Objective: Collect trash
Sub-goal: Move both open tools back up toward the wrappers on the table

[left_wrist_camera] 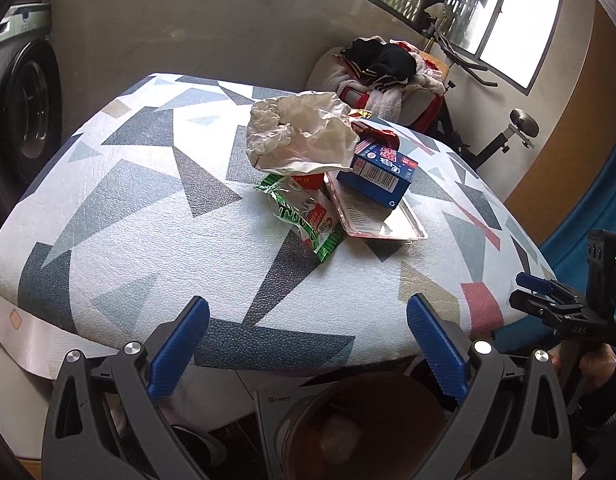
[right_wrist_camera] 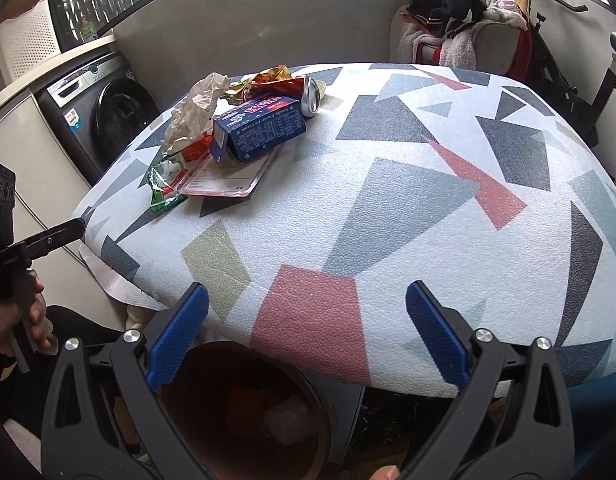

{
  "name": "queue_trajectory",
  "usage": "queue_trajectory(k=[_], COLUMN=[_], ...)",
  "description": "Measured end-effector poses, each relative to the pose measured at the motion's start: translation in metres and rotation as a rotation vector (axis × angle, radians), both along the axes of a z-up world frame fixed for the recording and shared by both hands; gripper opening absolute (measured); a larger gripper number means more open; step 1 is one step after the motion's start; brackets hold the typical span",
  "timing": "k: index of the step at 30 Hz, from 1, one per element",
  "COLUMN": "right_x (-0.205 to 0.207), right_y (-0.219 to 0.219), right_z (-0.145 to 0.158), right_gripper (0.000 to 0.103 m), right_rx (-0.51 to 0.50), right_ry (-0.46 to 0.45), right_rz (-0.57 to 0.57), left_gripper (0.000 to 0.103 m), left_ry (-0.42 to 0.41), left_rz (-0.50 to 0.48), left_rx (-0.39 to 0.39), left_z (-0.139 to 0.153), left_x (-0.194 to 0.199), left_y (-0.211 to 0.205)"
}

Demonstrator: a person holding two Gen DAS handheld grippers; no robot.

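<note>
On table's far left, crumpled paper bag (left_wrist_camera: 300,132) looks light & soft: pinch a fold w/ left gripper (left_wrist_camera: 308,344); both jaws open, empty.

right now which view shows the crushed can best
The right wrist view: the crushed can lies in plain sight behind the blue carton, its silver end facing the camera. In the left wrist view the carton and crumpled paper hide nearly all of it.
</note>
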State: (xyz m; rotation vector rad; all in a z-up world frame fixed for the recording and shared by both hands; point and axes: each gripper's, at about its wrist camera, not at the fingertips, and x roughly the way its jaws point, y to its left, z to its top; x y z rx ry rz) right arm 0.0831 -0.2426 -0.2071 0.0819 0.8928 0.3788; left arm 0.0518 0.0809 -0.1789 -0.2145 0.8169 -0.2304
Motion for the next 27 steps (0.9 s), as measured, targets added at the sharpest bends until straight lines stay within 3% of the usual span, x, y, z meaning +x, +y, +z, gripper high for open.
queue_trajectory(k=[7, 10, 15, 27], right_x=[0.022, 0.032, 0.05, 0.138], right_y=[0.006, 0.011, 0.024, 0.096], right_z=[-0.005, -0.002, 0.011, 0.033], right_gripper=[0.097, 0.097, 0.097, 0.097], right_rx=[0.01, 0.026, -0.008, -0.142], right_ry=[0.01, 0.018, -0.025, -0.155], right_rz=[0.011, 0.022, 0.035, 0.235], left_gripper=[0.096, 0.091, 0.076, 0.072], left_ry=[0.054, 0.083, 0.133, 0.155], left_rz=[0.032, 0.067, 0.077, 0.07], left_rx=[-0.112, -0.179, -0.174, -0.221], left_z=[-0.005, -0.01, -0.024, -0.037], left_x=[0.037, 0.059, 0.092, 0.108], left_y=[0.004, 0.007, 0.003, 0.003])
